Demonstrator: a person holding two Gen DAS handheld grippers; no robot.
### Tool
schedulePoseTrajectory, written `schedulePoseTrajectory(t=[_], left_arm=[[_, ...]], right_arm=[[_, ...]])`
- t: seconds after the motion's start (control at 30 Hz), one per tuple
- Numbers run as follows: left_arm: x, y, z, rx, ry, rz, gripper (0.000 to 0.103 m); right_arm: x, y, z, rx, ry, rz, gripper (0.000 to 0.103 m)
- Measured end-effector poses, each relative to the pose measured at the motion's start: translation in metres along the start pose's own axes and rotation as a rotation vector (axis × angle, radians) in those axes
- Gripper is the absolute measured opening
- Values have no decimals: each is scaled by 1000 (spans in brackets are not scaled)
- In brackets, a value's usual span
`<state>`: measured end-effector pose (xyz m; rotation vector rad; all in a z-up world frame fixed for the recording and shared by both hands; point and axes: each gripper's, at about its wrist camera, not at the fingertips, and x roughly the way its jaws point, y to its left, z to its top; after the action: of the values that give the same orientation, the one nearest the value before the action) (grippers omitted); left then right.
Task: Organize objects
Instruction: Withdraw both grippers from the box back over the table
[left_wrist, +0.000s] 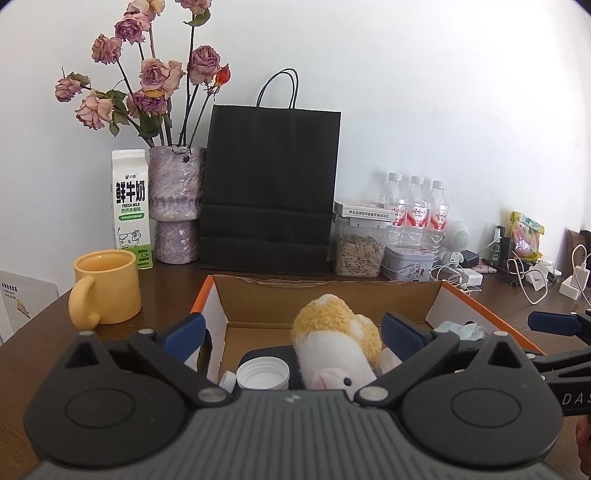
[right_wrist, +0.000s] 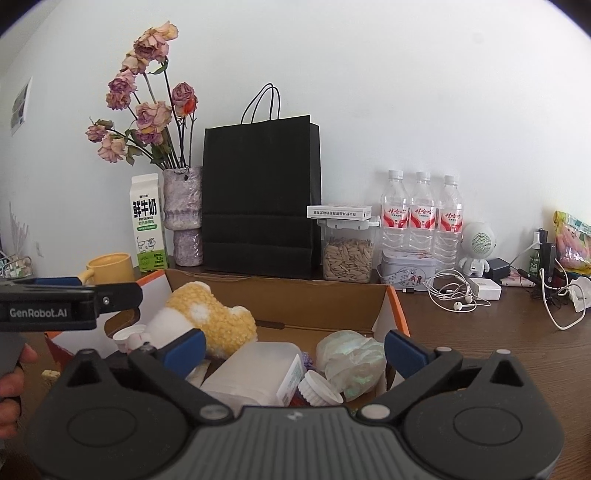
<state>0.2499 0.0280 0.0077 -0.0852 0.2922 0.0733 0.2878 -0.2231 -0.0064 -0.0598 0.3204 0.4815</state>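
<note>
A fuzzy plush toy (left_wrist: 334, 343), white with a knitted yellow cap end and a pink snout with a black eye, lies inside the open cardboard box (left_wrist: 325, 295) on the worktop (left_wrist: 166, 295). From the left wrist view its long axis runs front to back, face end toward the camera and yellow end toward the box's far wall; from the right wrist view it lies in the box's left part (right_wrist: 210, 317). Around it in the box are a white screw cap (left_wrist: 263, 373), a translucent plastic container (right_wrist: 255, 369), a second ribbed white cap (right_wrist: 318, 387) and a crumpled iridescent wrapper (right_wrist: 351, 358).

The left gripper (left_wrist: 295, 332) hovers over the box with its blue-padded jaws spread wide on either side of the toy, holding nothing. The right gripper (right_wrist: 293, 347) is likewise spread wide over the box's right part, empty.

Left of the box stands a yellow mug (left_wrist: 105, 286). Behind it are a milk carton (left_wrist: 131, 208), a purple vase (left_wrist: 177, 206) of dried roses, a black paper bag (left_wrist: 269, 188), a jar of seeds (left_wrist: 358, 253), a tin (left_wrist: 408, 262) and three water bottles (left_wrist: 417, 210).
</note>
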Motion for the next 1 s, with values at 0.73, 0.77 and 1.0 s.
schedulePoseTrajectory(t=[0.73, 0.77, 1.0], left_arm=[[-55, 10, -5, -55, 13, 17, 103], [-58, 12, -6, -53, 16, 16, 103], [-76, 24, -14, -43, 51, 43, 103]], right_arm=[[-39, 30, -17, -71, -3, -17, 103], [-42, 32, -18, -72, 0, -16, 103], [-62, 43, -29, -66, 31, -21, 103]])
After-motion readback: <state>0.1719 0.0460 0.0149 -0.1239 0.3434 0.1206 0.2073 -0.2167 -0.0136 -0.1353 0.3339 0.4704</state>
